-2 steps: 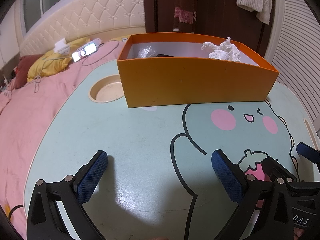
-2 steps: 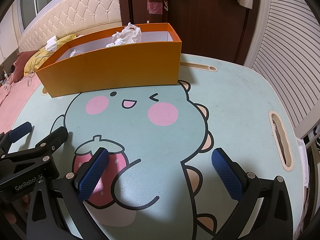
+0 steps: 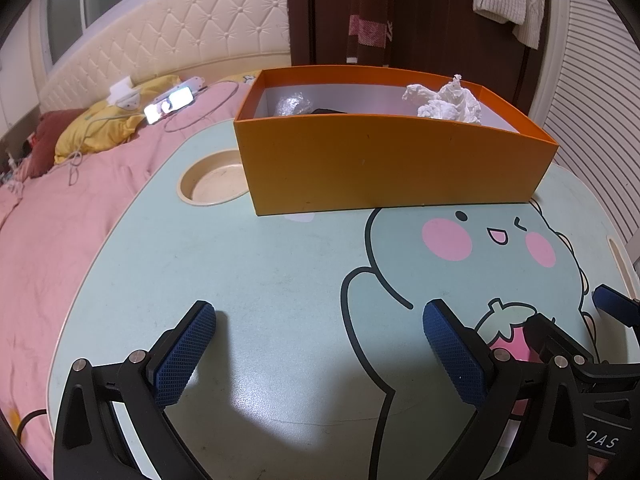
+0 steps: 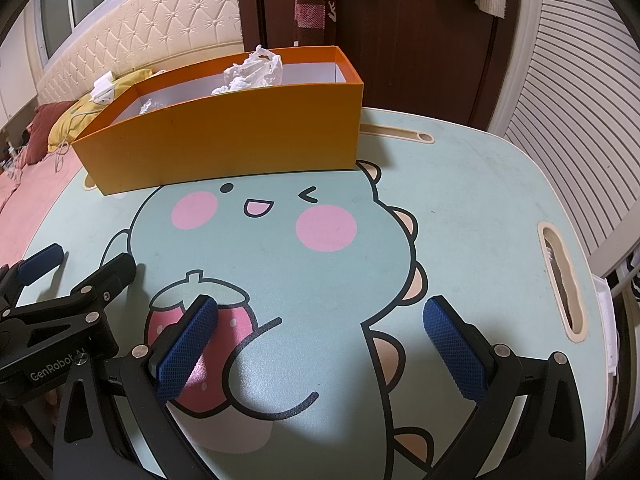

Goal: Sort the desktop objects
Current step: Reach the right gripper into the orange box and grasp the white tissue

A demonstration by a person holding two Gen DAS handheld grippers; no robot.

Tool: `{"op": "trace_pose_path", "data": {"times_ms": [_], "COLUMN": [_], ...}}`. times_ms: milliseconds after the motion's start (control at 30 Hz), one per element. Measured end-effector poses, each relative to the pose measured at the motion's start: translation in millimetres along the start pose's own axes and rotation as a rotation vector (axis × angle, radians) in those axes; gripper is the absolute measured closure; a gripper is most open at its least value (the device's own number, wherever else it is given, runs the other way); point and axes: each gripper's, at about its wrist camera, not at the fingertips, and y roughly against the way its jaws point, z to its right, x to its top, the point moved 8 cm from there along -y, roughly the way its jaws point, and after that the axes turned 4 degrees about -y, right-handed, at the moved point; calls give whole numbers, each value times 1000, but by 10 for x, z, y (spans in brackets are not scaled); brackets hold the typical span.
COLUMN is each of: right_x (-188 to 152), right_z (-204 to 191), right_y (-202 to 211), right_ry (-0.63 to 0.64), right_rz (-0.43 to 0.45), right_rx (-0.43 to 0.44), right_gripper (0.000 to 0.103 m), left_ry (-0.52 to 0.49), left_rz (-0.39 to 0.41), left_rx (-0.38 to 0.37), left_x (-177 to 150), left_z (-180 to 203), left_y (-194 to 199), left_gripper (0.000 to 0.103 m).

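While both claws gape, orange box (image 3: 392, 168) hugs table (image 3: 248, 264) edge.

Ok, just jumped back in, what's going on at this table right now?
Both grippers sit open and empty over the lap table, left gripper beside right gripper. Nothing loose shows on the tabletop. The orange box at the far edge already holds crumpled white paper, a clear plastic wad and something dark, unclear. Sorting looks about done.

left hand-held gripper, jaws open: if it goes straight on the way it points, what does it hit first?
Probably the bare tabletop, short of the orange box; nothing lies between the left hand-held gripper and it. Depth is uncertain.
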Motion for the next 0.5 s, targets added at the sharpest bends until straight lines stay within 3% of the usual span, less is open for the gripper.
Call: {"op": "trace_pose_path", "data": {"times_ms": [400, 500], "right_x": [6, 49], "right_z": [11, -17], "right_y": [-43, -1], "right_ry": [4, 12], "right_rz": [3, 7], "right_rx": [7, 43], "right_gripper": [0, 0], "left_ry": [-9, -14], "left_rz": [-3, -2], "left_rx": [-1, -4], "left_x": [36, 40], "left_z": [30, 27], "left_y": [23, 25], "left_gripper": [0, 0]}}
